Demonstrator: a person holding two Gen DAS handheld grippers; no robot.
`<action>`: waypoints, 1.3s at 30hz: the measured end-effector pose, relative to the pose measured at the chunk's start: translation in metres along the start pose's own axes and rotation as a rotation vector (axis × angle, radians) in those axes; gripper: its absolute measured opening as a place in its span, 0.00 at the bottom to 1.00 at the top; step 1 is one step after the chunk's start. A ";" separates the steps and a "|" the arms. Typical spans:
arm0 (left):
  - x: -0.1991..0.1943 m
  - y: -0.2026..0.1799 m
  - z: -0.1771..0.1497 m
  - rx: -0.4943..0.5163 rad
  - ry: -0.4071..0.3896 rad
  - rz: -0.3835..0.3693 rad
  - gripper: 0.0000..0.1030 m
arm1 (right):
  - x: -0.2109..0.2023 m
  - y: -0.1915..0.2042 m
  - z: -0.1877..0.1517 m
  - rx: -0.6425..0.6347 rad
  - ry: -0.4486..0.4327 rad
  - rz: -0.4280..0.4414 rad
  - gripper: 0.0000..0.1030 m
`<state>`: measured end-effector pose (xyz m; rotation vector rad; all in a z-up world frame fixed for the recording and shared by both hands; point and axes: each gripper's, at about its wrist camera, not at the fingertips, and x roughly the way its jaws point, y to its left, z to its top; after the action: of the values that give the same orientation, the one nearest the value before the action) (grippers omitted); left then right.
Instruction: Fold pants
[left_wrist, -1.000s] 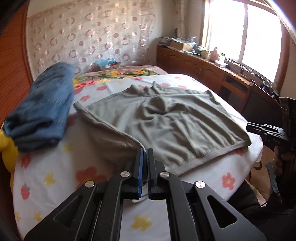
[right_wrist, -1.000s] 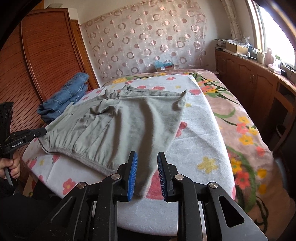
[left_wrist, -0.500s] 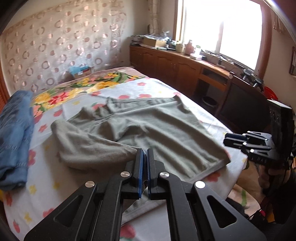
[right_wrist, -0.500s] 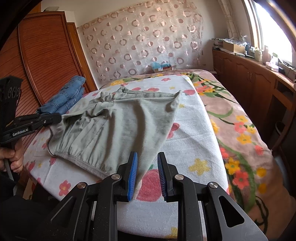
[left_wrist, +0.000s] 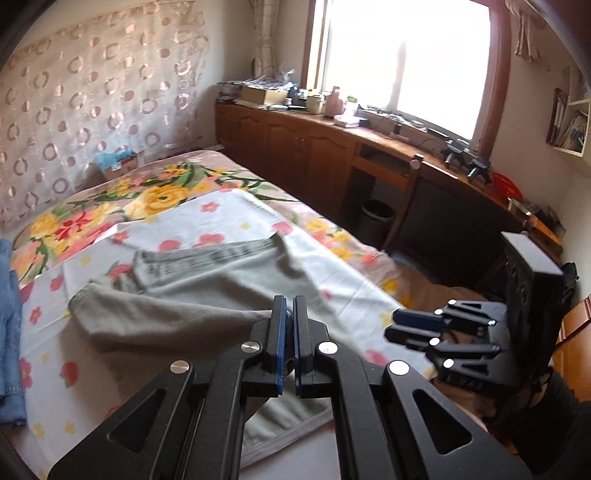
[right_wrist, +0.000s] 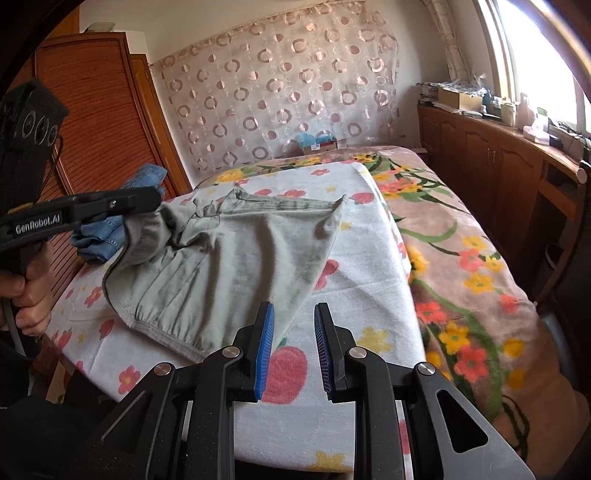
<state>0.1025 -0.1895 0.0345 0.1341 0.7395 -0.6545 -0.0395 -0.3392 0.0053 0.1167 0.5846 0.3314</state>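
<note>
Grey pants (right_wrist: 236, 258) lie on a white flowered towel (right_wrist: 354, 266) on the bed. My left gripper (left_wrist: 290, 314) is shut on an edge of the grey pants (left_wrist: 177, 317) and holds that part lifted and folded over the rest; it also shows in the right wrist view (right_wrist: 151, 201) at the pants' left side. My right gripper (right_wrist: 293, 332) is open and empty above the towel just beside the pants' near corner; it shows in the left wrist view (left_wrist: 397, 326) at the right.
Folded blue jeans (right_wrist: 110, 232) lie at the bed's left by a wooden wardrobe (right_wrist: 99, 129). A flowered blanket (right_wrist: 461, 258) covers the bed's right side. Wooden cabinets (left_wrist: 314, 155) with clutter run under the window. A small box (right_wrist: 317, 142) sits at the bed's head.
My left gripper has carried the held pants edge up and across toward the right, folding the cloth over. My right gripper has stayed open by the near corner.
</note>
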 end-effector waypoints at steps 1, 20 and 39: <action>0.001 -0.003 0.002 0.002 -0.002 -0.007 0.04 | -0.002 -0.001 -0.001 0.001 -0.003 -0.001 0.22; 0.002 0.027 -0.018 -0.024 -0.010 0.150 0.55 | 0.016 0.009 0.001 -0.005 0.006 0.028 0.22; 0.003 0.073 -0.075 -0.090 0.047 0.240 0.73 | 0.069 0.032 -0.001 -0.045 0.113 0.103 0.22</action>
<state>0.1040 -0.1078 -0.0307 0.1530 0.7827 -0.3901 0.0046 -0.2856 -0.0251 0.0855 0.6844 0.4527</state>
